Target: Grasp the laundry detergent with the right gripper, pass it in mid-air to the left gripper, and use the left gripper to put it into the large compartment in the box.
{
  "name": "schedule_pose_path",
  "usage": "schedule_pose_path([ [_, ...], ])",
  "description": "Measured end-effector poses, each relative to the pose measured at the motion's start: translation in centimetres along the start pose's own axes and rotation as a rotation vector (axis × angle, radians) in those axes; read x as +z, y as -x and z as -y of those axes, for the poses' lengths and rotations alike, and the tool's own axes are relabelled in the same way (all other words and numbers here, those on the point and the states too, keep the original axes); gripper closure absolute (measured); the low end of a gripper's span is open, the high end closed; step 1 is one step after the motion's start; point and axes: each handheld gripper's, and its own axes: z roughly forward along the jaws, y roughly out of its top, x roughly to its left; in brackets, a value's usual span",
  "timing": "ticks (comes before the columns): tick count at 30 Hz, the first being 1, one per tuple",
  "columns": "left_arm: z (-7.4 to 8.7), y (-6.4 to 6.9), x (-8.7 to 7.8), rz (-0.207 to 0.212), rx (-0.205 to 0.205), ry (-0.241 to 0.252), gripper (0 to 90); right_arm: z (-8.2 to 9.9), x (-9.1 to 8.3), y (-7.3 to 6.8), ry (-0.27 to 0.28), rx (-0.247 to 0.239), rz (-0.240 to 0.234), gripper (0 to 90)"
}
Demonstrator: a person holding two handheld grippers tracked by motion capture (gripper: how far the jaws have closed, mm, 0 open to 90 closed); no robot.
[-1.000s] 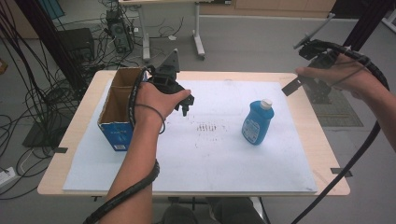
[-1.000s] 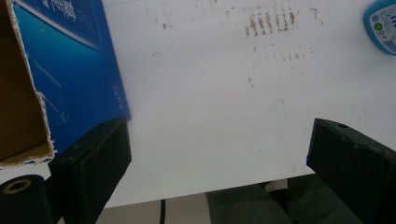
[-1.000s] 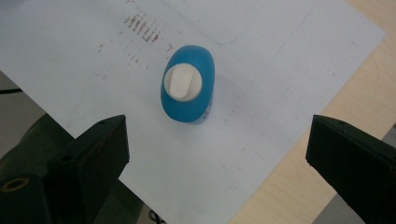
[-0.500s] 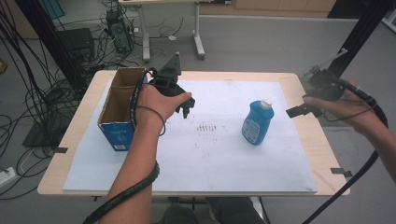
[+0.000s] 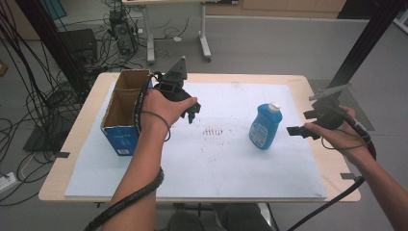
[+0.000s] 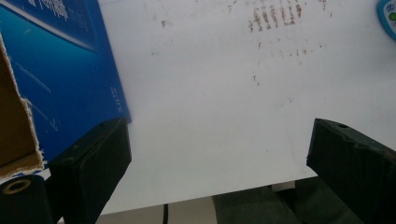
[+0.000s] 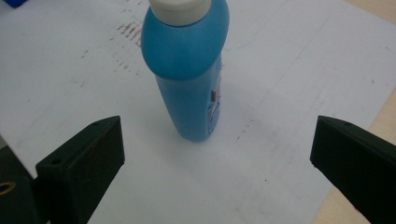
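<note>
**Right gripper lowered toward the bottle; left gripper unchanged beside the box**

Compared with the frame one second earlier, the right gripper has descended from a raised position beyond the right table edge to bottle height, and now sits just to the right of the blue bottle without touching it. The left gripper, the cardboard box and the bottle hold the same positions as before.

In the right gripper view, the jaws are spread wide, with the bottle standing upright between and beyond them on the white sheet. The top of its white cap is cut off by the frame edge. The label print on the bottle's side is too small to read.

In the left gripper view, the jaws are likewise spread wide with nothing between them. The blue outer wall of the box lies just beside the left-hand jaw; contact cannot be determined. The box is cropped by the frame.

In the high view, the left hand covers most of its gripper. Faint brown marks lie on the sheet between box and bottle. Cables hang at the left, and a second table stands behind.
</note>
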Motion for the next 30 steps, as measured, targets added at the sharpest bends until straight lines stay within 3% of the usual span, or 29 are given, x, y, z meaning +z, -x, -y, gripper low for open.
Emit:
schedule_pose_path([
  [7,-0.1,0.2,0.1,-0.004,0.009,0.006,6.7,1.1,2.1,-0.5,0.059,-0.018,0.023,2.6],
  [18,-0.4,0.3,0.7,-0.018,0.014,-0.003,6.6,2.7,5.8,-1.6,0.156,-0.025,0.006,2.3],
  [23,-0.4,0.3,0.9,-0.021,0.014,0.000,6.6,3.3,7.5,-2.2,0.220,-0.034,0.027,2.0],
  [30,-0.6,0.3,0.9,-0.021,0.019,0.004,6.5,3.7,8.9,-2.6,0.265,-0.029,0.041,1.9],
])
